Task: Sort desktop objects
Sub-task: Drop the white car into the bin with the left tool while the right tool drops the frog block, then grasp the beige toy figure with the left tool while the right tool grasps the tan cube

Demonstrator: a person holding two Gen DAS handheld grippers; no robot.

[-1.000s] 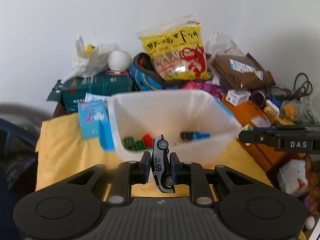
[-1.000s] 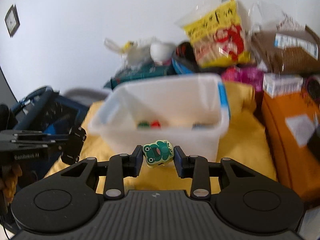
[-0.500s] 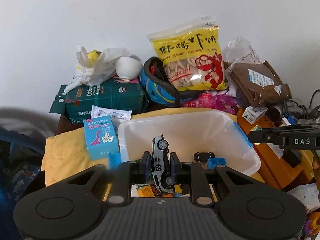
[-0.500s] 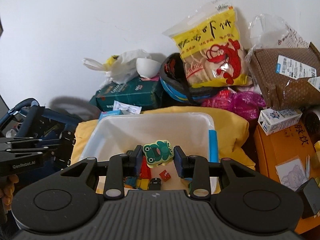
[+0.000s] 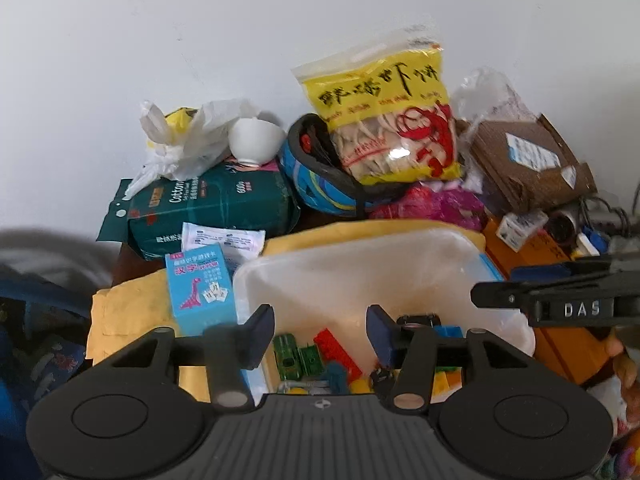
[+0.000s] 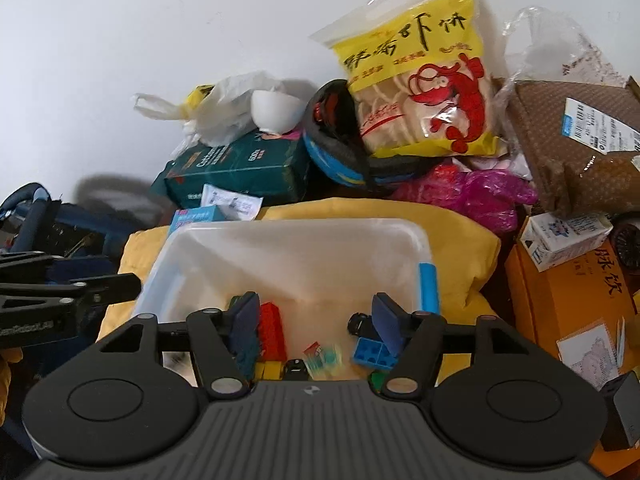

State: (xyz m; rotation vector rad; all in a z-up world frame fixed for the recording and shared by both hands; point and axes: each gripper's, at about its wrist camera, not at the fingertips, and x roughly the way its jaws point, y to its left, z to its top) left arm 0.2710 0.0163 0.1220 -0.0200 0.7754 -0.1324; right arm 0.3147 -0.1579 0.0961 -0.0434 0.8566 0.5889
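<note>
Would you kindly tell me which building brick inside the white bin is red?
The long red brick beside the right gripper's left finger; the blue brick lies opposite.

"DAS" marks the right tool (image 5: 576,309); "Cotton" the green pack (image 5: 208,208).

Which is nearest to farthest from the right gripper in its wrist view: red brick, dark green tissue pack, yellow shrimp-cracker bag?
Right gripper, jaws opening, nothing between them:
1. Red brick, in the white bin, beside the left finger.
2. Dark green tissue pack, beyond the bin, back left.
3. Yellow shrimp-cracker bag, leaning against the wall, back right, atop the pile.
</note>
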